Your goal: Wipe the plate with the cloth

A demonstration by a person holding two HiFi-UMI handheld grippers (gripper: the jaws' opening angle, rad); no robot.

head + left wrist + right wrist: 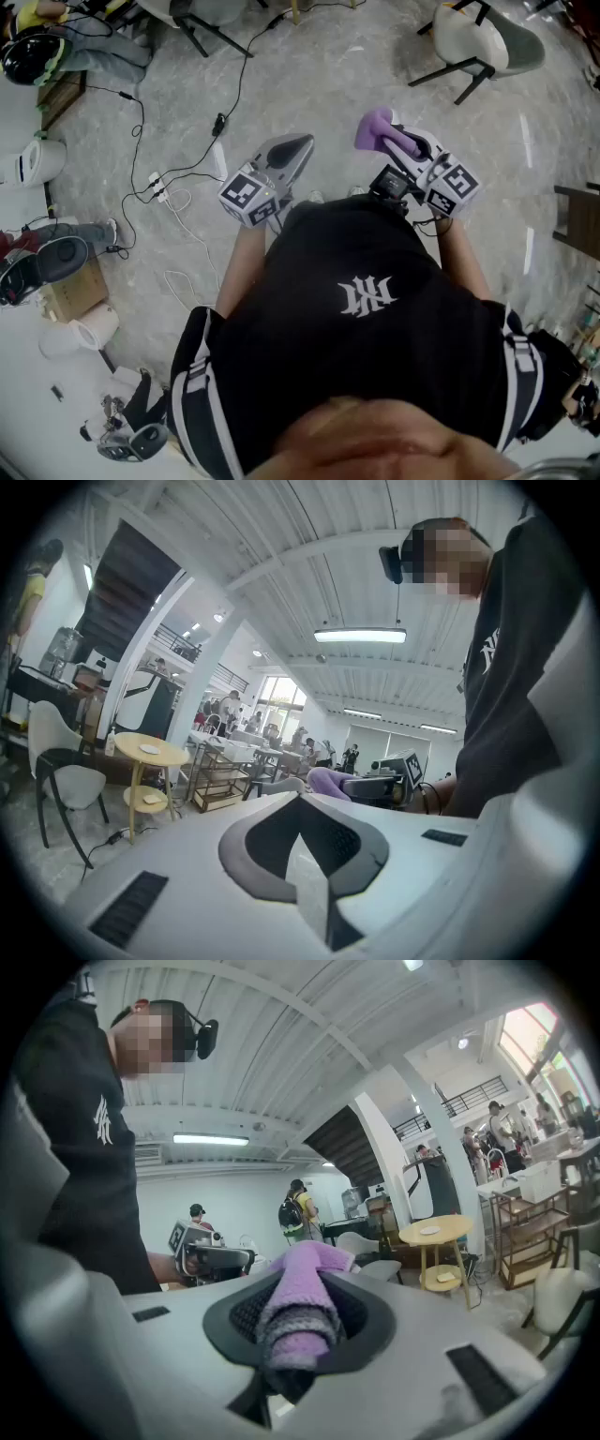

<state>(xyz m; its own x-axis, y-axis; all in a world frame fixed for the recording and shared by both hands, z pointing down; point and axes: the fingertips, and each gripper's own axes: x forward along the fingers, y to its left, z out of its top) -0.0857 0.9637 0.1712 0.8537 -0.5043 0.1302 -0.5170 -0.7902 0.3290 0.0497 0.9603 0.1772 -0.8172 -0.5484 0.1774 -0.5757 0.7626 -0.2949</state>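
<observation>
I can make out no plain word, number or brand name anywhere on my feeds. The nearest thing to lettering is a white stylised emblem [367,296] printed on the chest of the person's black T-shirt [309,347]. Its strokes cross like a monogram, but I cannot resolve them into letters. The same emblem shows small on that shirt in both gripper views, no clearer there. Just beside the shirt's upper edge on the left, a white cube [248,195] carries black-and-white square code patterns. A matching second white cube [457,186] sits just beside the shirt on the right. Both carry coded markers, not text I can read.
</observation>
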